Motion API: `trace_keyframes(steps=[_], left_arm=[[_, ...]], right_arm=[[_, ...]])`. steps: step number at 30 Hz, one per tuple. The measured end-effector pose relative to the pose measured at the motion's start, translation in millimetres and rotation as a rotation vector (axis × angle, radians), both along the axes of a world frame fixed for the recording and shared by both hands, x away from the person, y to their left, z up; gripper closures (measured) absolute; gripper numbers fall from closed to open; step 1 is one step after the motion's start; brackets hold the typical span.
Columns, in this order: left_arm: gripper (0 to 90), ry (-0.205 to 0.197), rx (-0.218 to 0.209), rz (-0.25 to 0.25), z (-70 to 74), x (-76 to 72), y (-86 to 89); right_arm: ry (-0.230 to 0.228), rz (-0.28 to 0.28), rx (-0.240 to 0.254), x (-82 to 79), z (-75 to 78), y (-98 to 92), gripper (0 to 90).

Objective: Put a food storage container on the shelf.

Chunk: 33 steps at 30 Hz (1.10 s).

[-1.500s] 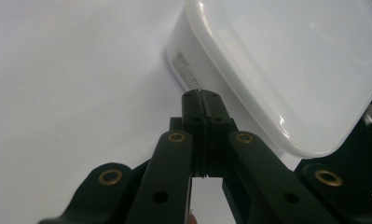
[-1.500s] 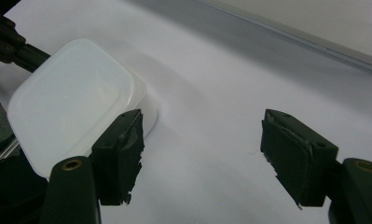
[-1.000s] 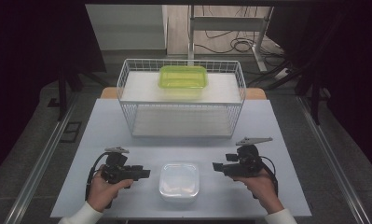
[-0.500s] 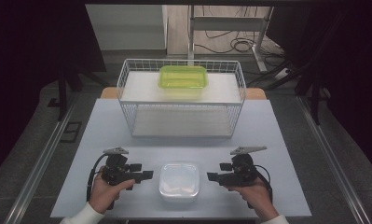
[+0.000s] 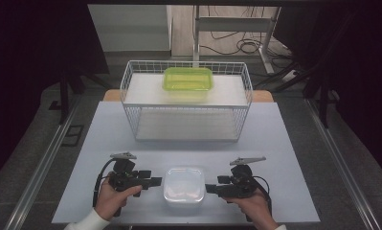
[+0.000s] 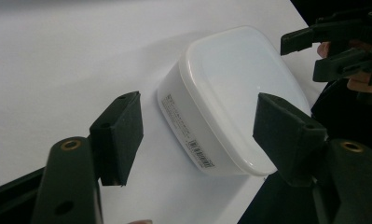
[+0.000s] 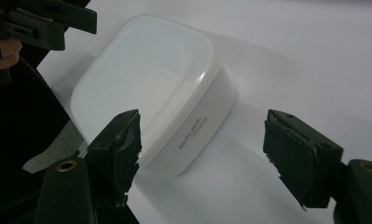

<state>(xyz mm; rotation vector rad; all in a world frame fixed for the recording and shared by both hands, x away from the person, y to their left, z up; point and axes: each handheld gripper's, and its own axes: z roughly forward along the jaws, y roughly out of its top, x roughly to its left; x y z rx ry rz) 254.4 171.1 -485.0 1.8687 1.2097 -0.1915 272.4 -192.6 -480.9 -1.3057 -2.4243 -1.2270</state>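
Note:
A white lidded container sits at the front middle of the table. My left gripper lies just left of it, pointing at its left side. In the left gripper view the jaws stand wide, having just closed a little. The container lies ahead of the pads, untouched. My right gripper points at the container's right side, its tips close to the wall. In the right gripper view it is open, and the container lies beyond the left pad.
A white wire basket stands at the back middle of the table, with a green lidded container on its upper shelf. Bare table lies between the basket and the grippers. Dark floor and cables surround the table.
The right gripper has come down and leftward, closer to the white container's right side. The left gripper has stayed nearly where it was, beside the container's left side.

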Motion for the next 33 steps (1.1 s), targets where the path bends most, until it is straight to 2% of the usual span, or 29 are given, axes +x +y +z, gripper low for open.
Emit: trace_keyframes(steps=[7, 12, 15, 18, 20, 28, 33], left_arm=[[38.8, 0.047, -0.042, -0.005, -6.0, 3.5, -4.8], [41.6, 0.065, -0.033, -0.022, -8.5, 4.0, -9.7], [43.9, 0.076, -0.045, -0.021, -9.9, 4.5, -11.2], [48.5, 0.118, -0.097, -0.021, -13.9, 6.2, -10.7], [51.4, 0.137, -0.117, -0.017, -16.8, 7.1, -10.1], [61.9, 0.163, -0.131, -0.037, -20.1, 7.3, -14.1], [67.9, 0.168, -0.134, -0.026, -20.2, 6.3, -15.4]], right_arm=[[0.044, -0.002, 0.043, 1.4, -5.9, 2.6, 36.1], [0.059, 0.004, 0.067, 1.7, -8.3, 5.3, 39.2], [0.063, 0.0, 0.085, 1.8, -8.9, 6.1, 41.7], [0.069, -0.001, 0.099, 2.0, -9.4, 6.9, 44.2], [0.073, -0.003, 0.106, 2.0, -9.8, 7.5, 45.6], [0.101, -0.018, 0.132, 3.6, -13.3, 8.9, 52.2], [0.124, -0.02, 0.144, 3.4, -15.8, 10.8, 59.5]])
